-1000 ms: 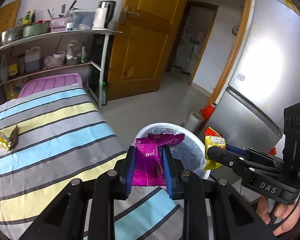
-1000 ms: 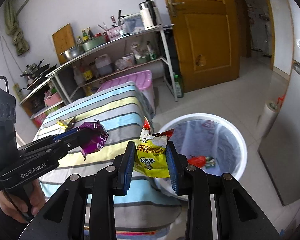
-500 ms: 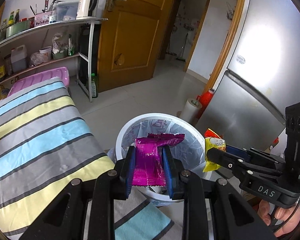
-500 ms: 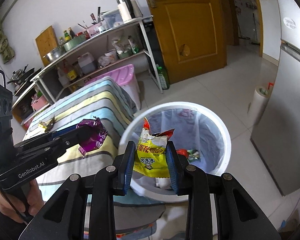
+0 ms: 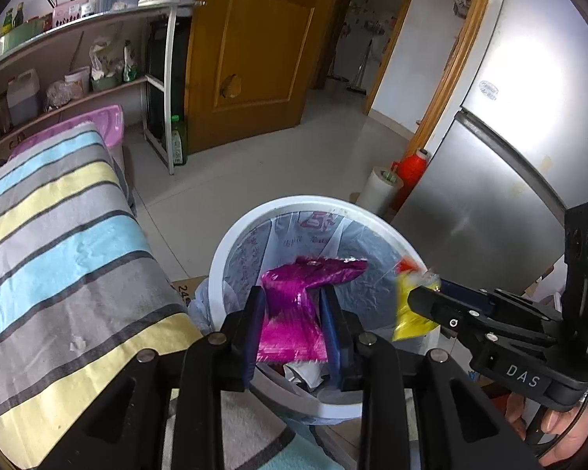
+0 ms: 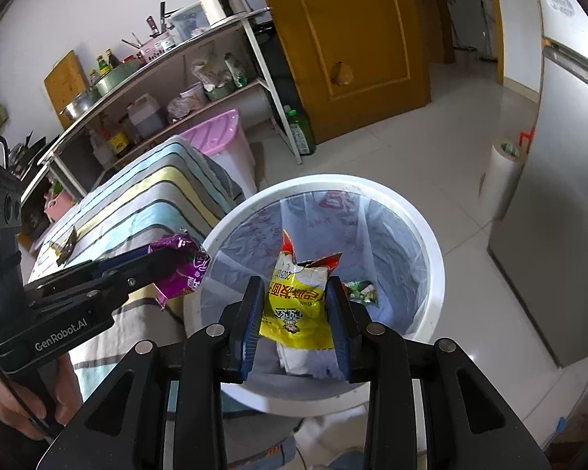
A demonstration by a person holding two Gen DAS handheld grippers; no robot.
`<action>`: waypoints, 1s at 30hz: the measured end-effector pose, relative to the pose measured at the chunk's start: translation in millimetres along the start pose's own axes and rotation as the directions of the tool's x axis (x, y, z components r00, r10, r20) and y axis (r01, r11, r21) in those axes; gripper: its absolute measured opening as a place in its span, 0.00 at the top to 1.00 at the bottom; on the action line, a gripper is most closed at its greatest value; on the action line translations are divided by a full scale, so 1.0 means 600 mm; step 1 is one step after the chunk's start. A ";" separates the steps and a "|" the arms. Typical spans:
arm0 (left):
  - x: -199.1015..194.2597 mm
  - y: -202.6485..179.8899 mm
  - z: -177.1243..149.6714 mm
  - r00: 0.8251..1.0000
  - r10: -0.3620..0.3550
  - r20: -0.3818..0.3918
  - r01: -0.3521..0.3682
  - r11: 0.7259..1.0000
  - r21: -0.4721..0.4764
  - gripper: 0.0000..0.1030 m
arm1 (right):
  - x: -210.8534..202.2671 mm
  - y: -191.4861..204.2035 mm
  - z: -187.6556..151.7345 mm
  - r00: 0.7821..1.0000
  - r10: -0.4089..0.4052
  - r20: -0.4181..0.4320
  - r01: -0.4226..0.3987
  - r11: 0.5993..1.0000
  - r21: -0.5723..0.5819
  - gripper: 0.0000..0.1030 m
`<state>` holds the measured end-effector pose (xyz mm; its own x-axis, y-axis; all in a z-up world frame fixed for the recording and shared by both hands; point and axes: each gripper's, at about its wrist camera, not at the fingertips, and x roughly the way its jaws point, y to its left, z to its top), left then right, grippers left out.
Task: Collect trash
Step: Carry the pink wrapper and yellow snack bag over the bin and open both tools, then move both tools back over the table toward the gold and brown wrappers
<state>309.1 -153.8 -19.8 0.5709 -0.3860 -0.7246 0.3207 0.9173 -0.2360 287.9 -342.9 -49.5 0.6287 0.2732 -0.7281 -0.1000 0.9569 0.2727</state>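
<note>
My left gripper (image 5: 292, 329) is shut on a magenta foil wrapper (image 5: 294, 313) and holds it over the near part of a white trash bin (image 5: 231, 243) lined with a clear bag. My right gripper (image 6: 296, 315) is shut on a yellow snack packet (image 6: 296, 305) and holds it above the bin's opening (image 6: 435, 266). In the right wrist view the left gripper (image 6: 176, 262) with the magenta wrapper (image 6: 184, 268) is at the bin's left rim. In the left wrist view the right gripper (image 5: 415, 297) holds the yellow packet (image 5: 409, 313) at the bin's right rim.
A striped table cloth (image 5: 58, 243) lies left of the bin, with wrappers (image 6: 64, 244) left on it. A steel fridge (image 5: 509, 156) stands to the right. A paper roll (image 6: 501, 180), a red canister (image 5: 411, 164), shelves (image 6: 168, 78) and a wooden door (image 5: 254, 51) are behind. Trash (image 6: 360, 290) lies inside the bin.
Both grippers have moved from over the table edge to over the bin, each still holding its wrapper. The bin is now larger and closer in both views.
</note>
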 end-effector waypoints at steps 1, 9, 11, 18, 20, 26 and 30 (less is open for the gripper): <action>0.003 0.001 0.000 1.000 -0.003 -0.006 0.003 1.000 -0.003 0.67 | 0.001 -0.001 0.000 1.000 0.000 0.001 0.000 1.000 0.002 0.63; -0.002 0.010 -0.004 1.000 -0.006 0.004 0.006 1.000 -0.026 0.58 | -0.003 0.005 0.000 1.000 -0.005 0.000 0.005 1.000 -0.011 0.57; -0.012 0.013 -0.005 1.000 -0.006 0.016 0.007 1.000 -0.030 0.58 | -0.008 0.010 0.000 1.000 -0.008 0.004 0.008 1.000 -0.019 0.57; -0.054 0.030 -0.011 0.999 0.003 0.051 -0.001 0.999 -0.047 0.58 | -0.036 0.039 0.001 1.000 0.003 0.023 -0.002 0.999 -0.044 0.57; -0.072 0.034 -0.016 0.998 0.011 0.067 -0.008 0.999 -0.048 0.58 | -0.046 0.051 0.001 0.999 0.011 0.033 -0.009 0.999 -0.053 0.57; -0.133 0.055 -0.032 0.992 0.041 0.119 -0.034 0.998 -0.062 0.58 | -0.076 0.100 -0.003 0.997 0.059 0.058 -0.054 0.994 -0.097 0.57; -0.176 0.079 -0.042 0.986 0.067 0.154 -0.054 0.994 -0.090 0.58 | -0.084 0.145 -0.004 0.994 0.093 0.058 -0.084 0.987 -0.139 0.57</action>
<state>245.0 -67.0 28.9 0.7010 -0.3337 -0.6303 0.2200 0.9419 -0.2540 245.7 -273.4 9.2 0.6600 0.3547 -0.6622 -0.2590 0.9349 0.2426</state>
